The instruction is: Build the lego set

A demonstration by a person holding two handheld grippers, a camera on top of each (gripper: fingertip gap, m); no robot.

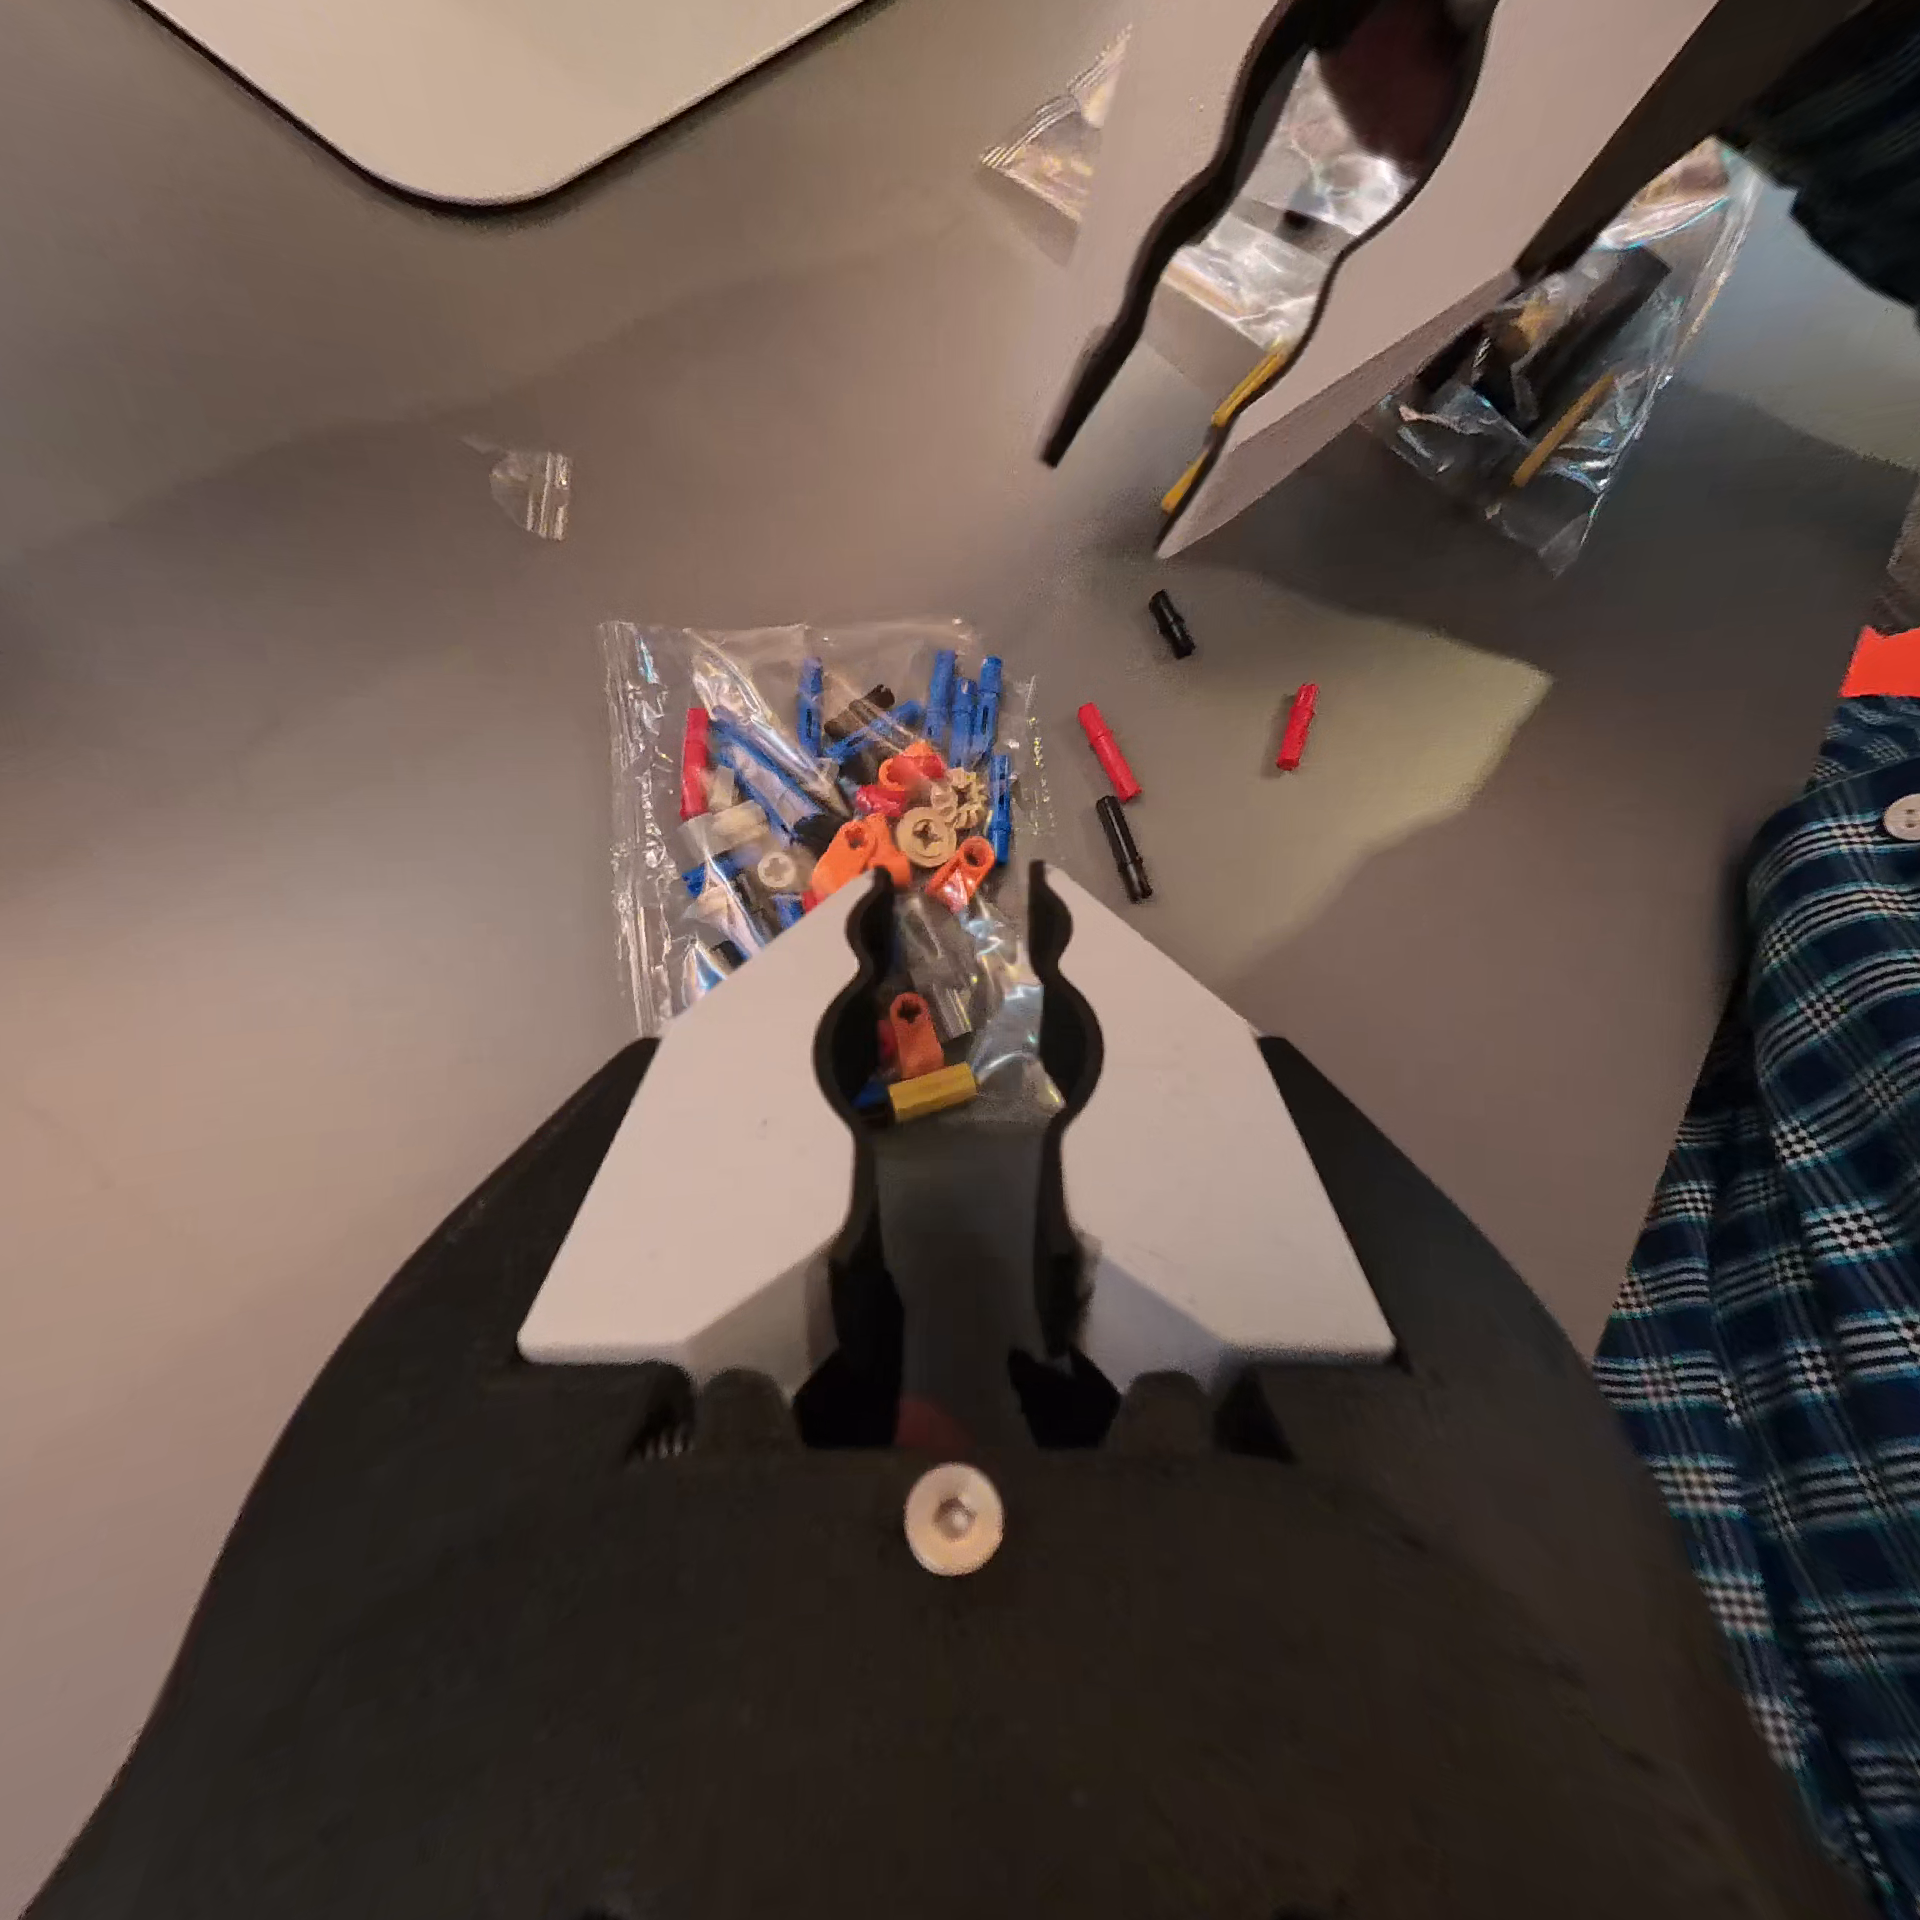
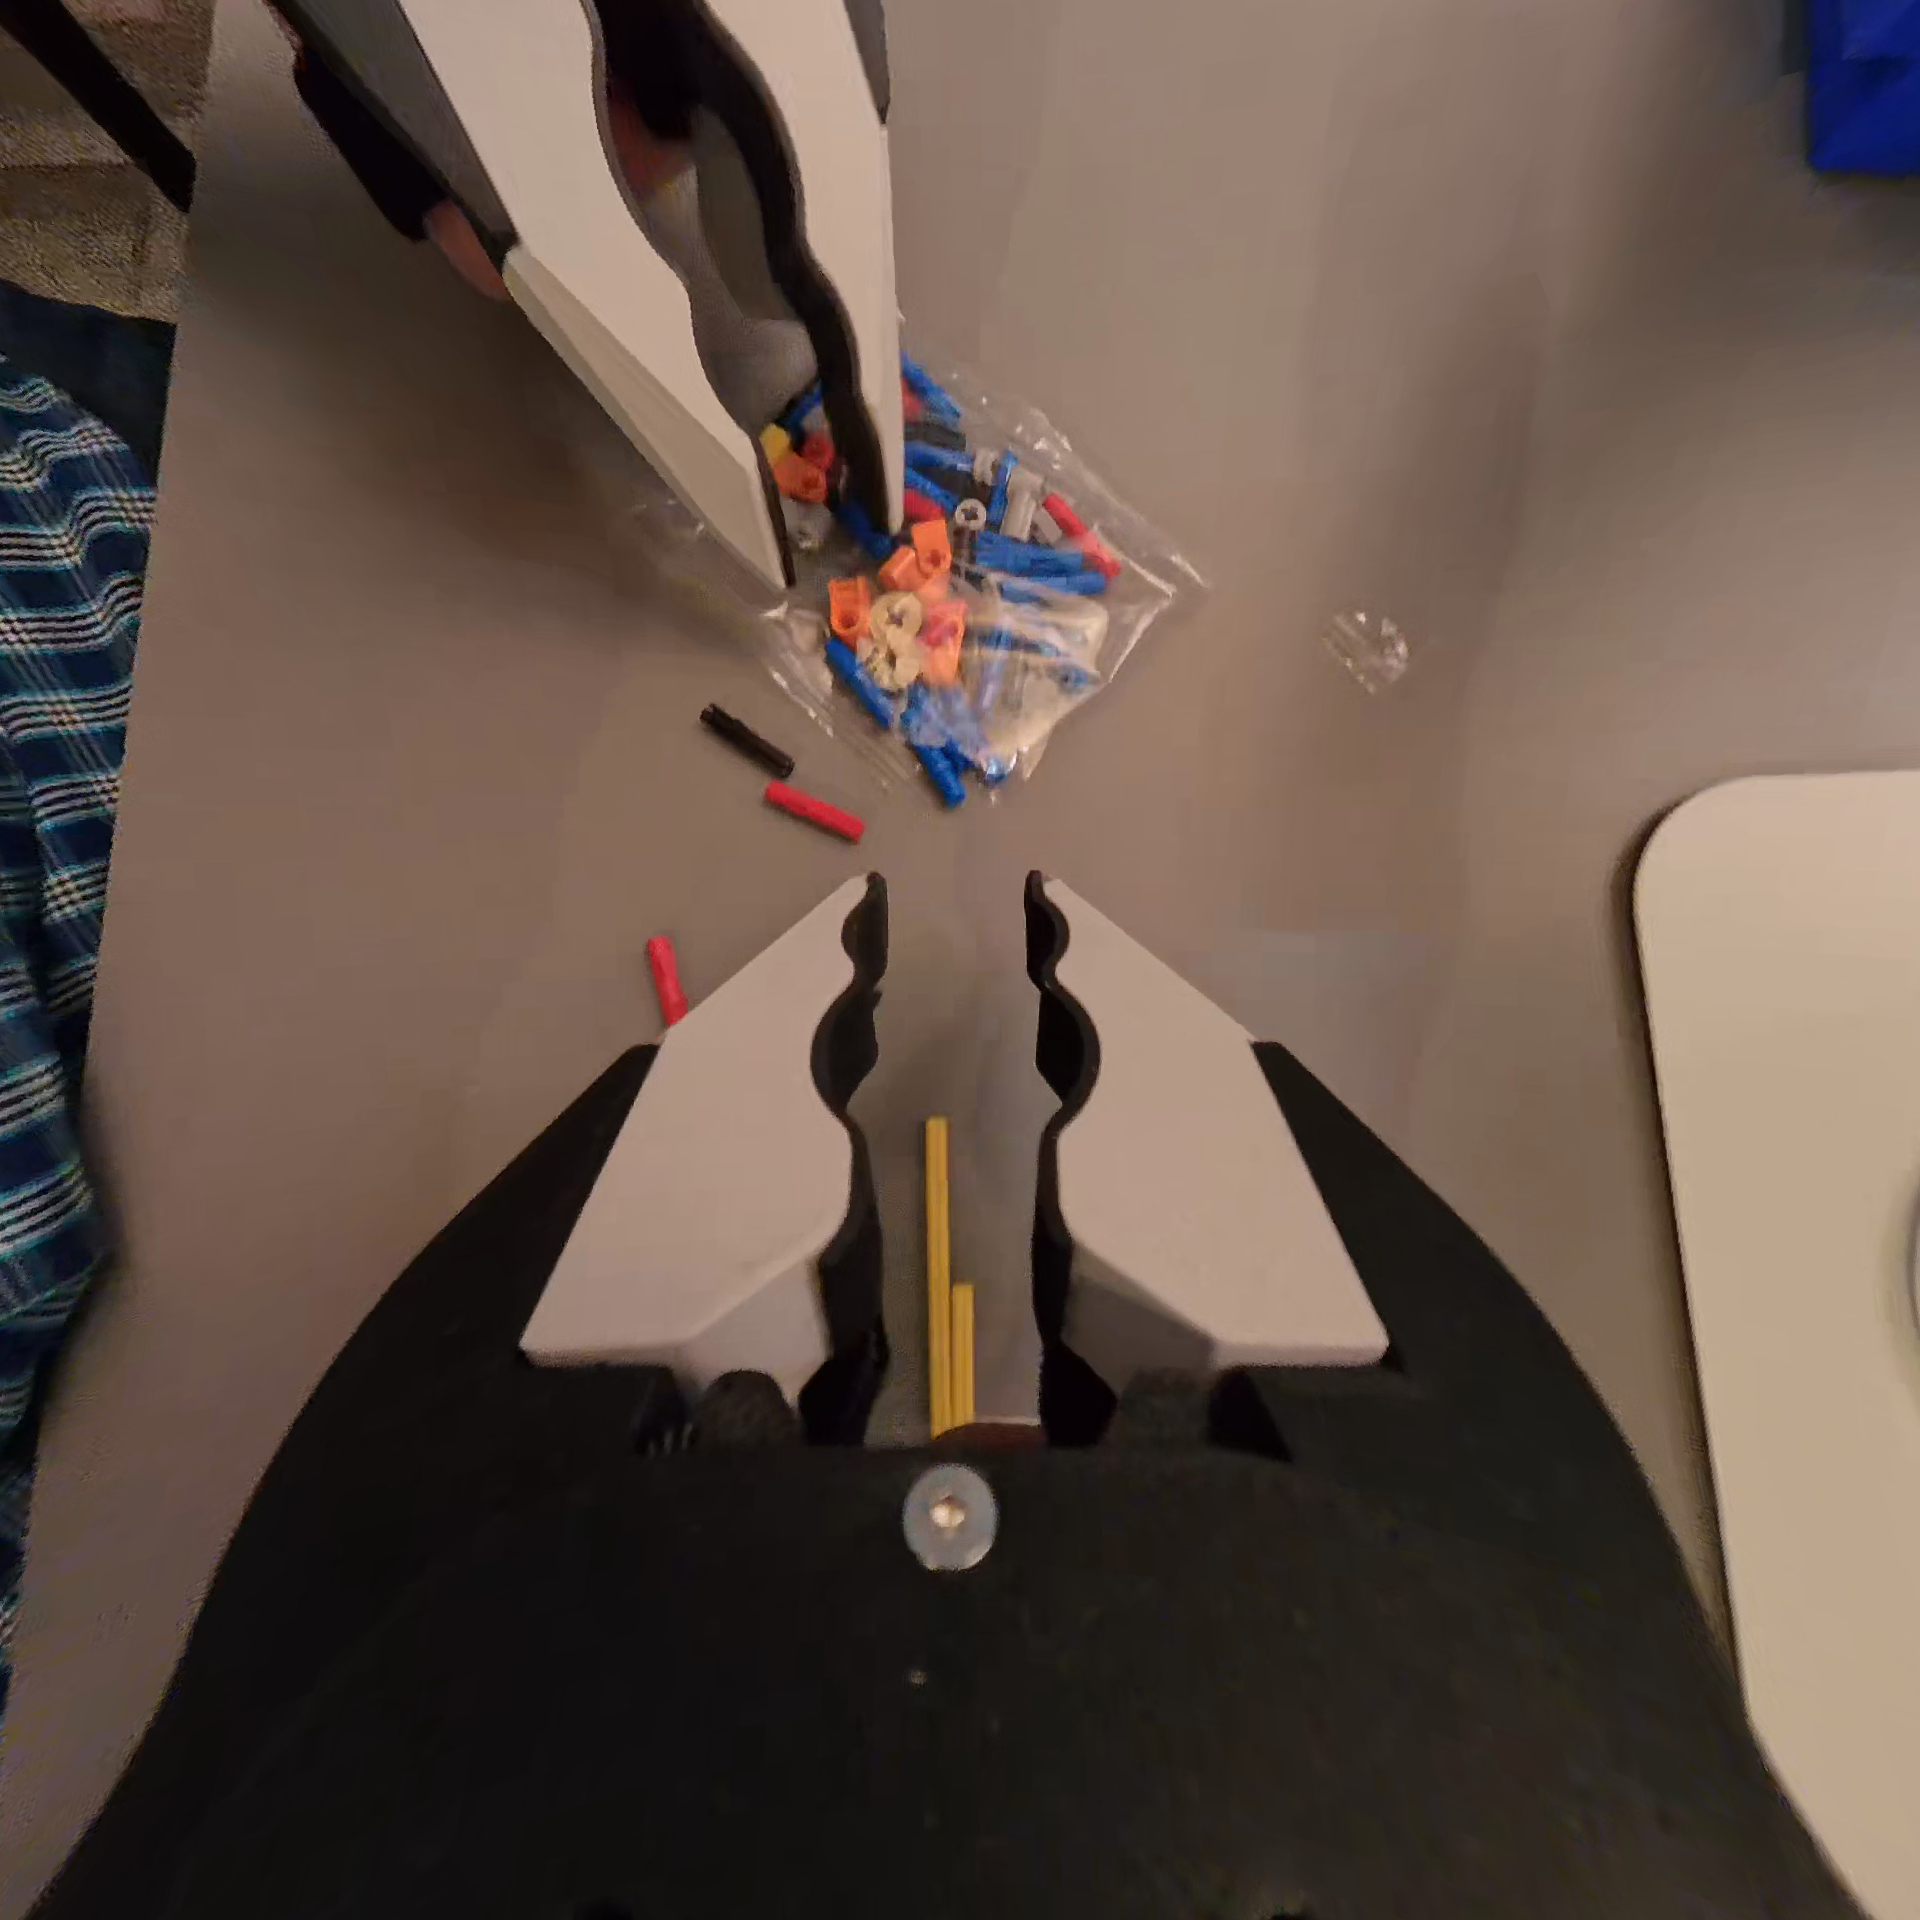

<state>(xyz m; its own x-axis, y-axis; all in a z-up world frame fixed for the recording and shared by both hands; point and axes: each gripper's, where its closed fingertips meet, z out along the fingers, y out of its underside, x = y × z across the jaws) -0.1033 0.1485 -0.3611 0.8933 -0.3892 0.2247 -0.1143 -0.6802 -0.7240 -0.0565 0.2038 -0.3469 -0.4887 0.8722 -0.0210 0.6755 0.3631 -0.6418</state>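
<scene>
A clear bag of small parts [image 1: 810,790], blue, orange, red and tan, lies on the grey table; it also shows in the right wrist view [image 2: 966,592]. My left gripper [image 1: 958,873] is open, its fingers straddling the bag's near end; it shows in the right wrist view [image 2: 836,551] too. Loose pins lie beside the bag: a black pin [image 1: 1124,847], a red pin [image 1: 1109,750], another red pin [image 1: 1296,725] and a short black pin [image 1: 1171,623]. My right gripper [image 2: 953,878] is open and empty above the table, with two yellow axles [image 2: 938,1268] lying below its fingers.
A second clear bag [image 1: 1558,364] with black and yellow parts lies behind the right gripper [image 1: 1110,504]. Torn plastic scraps [image 1: 535,483] lie on the table. A white rounded board [image 2: 1787,1143] sits at the side. A person's plaid shirt [image 1: 1787,1143] is at the table edge. The grippers' ends are close to 8 cm from one another. From the left gripper's tips to the black pin [image 1: 1124,847] is close to 4 cm. It turns up in the right wrist view [image 2: 745,758] as well.
</scene>
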